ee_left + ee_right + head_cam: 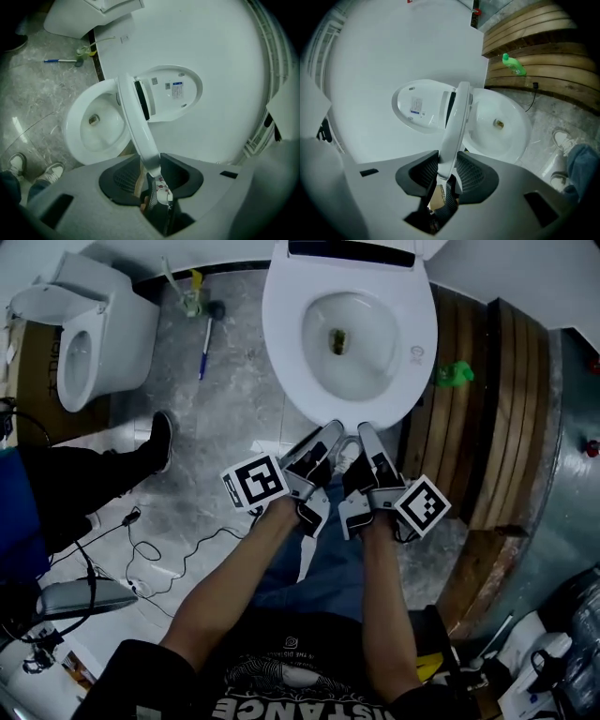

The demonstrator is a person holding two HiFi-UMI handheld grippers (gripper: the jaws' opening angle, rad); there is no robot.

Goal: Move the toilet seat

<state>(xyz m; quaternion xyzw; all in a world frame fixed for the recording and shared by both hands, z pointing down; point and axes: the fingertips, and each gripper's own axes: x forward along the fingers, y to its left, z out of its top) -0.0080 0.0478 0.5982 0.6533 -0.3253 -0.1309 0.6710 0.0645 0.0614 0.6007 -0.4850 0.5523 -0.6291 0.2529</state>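
Dim, cool, even light, fisheye-warped gripper views with black corners, toilet seat (139,126) blurred near lens

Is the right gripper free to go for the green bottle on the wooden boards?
Probably not yet: the right gripper is clamped on the rim of the raised toilet seat. The path to the green bottle looks open, but it must let go first.

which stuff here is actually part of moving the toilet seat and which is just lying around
Job in hand:
- toilet seat, raised edge-on
- left tongs and right tongs, both clamped on its front rim
- toilet bowl below it

Lying about:
- second toilet
- blue-handled brush
- green bottle
- wooden boards
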